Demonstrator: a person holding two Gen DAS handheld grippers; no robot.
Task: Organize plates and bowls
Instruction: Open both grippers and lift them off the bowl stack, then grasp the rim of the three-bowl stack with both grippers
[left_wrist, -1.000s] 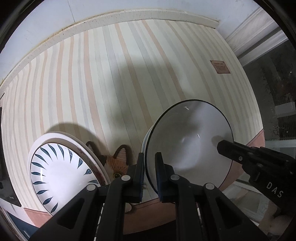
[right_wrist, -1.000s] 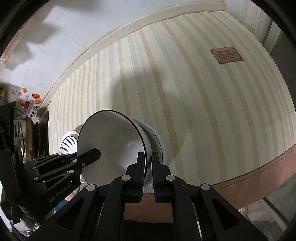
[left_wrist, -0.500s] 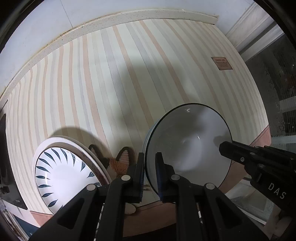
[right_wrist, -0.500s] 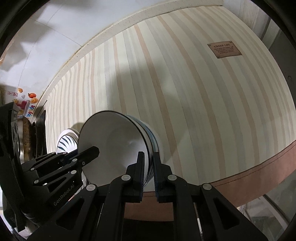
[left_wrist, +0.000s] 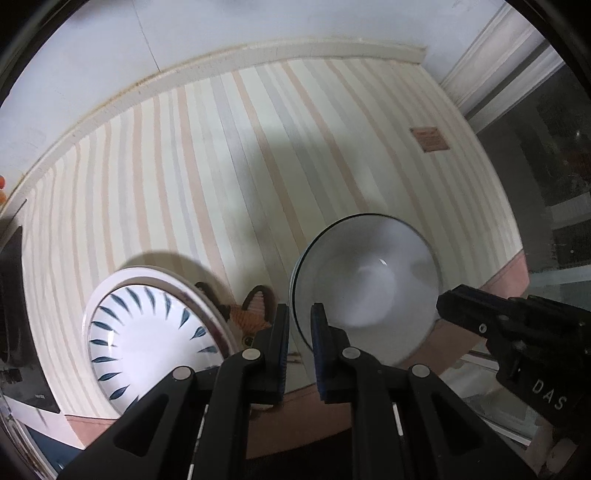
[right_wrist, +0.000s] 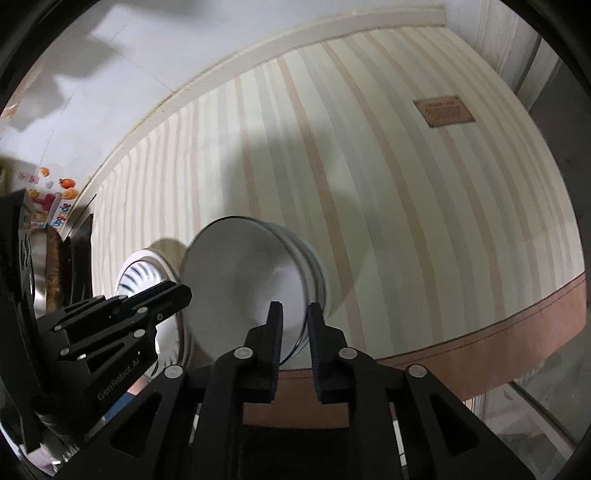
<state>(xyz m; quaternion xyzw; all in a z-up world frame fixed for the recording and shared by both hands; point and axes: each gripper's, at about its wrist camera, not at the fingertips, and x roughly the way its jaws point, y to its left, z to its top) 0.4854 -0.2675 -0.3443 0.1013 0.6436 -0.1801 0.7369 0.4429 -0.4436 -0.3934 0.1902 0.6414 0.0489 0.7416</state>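
A white bowl with a dark rim (left_wrist: 369, 273) sits nested on other bowls on the striped tablecloth (left_wrist: 221, 155); it also shows in the right wrist view (right_wrist: 243, 280). My left gripper (left_wrist: 297, 321) straddles its left rim, jaws slightly apart. My right gripper (right_wrist: 293, 321) straddles its right rim, jaws also slightly apart; it shows in the left wrist view (left_wrist: 448, 306). A white plate with blue leaf marks (left_wrist: 147, 339) lies on a stack left of the bowls, over a cat-face plate (left_wrist: 253, 310).
The cloth's brown border (right_wrist: 498, 332) marks the table's near edge. A brown label (right_wrist: 443, 110) lies on the cloth at far right. A wall (left_wrist: 221, 29) stands behind. Dark objects and stickers (right_wrist: 44, 206) stand at far left.
The bowl has come down onto the stack of bowls and sits level. Both grippers' jaws have opened a little off its rim.
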